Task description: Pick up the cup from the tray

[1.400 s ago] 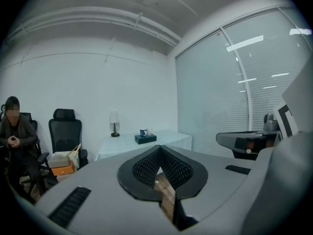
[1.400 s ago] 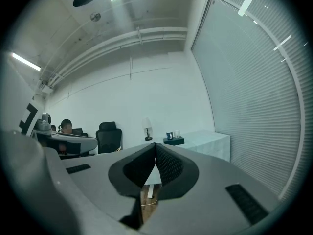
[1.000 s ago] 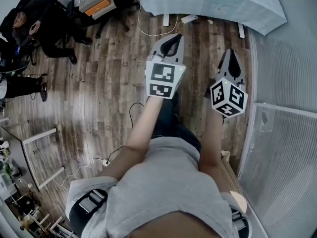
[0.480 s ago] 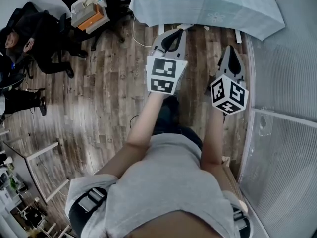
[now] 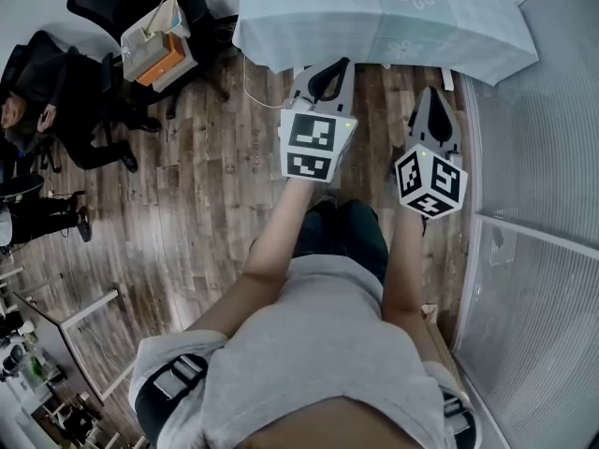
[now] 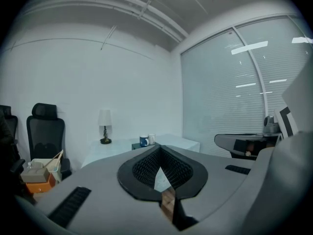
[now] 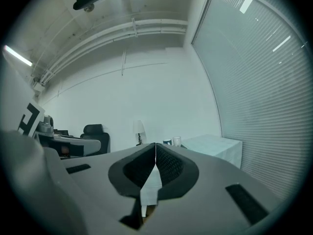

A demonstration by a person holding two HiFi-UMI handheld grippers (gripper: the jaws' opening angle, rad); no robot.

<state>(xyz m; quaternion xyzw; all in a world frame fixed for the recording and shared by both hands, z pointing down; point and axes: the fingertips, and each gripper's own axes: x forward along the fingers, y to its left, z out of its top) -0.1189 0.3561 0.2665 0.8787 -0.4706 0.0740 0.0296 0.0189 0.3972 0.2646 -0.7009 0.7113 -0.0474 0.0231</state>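
Grippers (image 5: pixel 327 71) (closed, empty) above wooden floor (image 5: pixel 201 185)

Grey T-shirt (image 5: pixel 318 344) (short-sleeved), dark jeans (image 5: pixel 354 237)

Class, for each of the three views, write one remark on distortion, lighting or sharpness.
Head view: the fisheye bows the floorboards and the window frame, and the light is even. Left gripper view: a black round vignette and a dim bluish cast, bright streaks of glare on the blinds, and the far blue cup small and soft. Right gripper view: the same vignette, the blinds curve strongly, and a ceiling light strip blows out.
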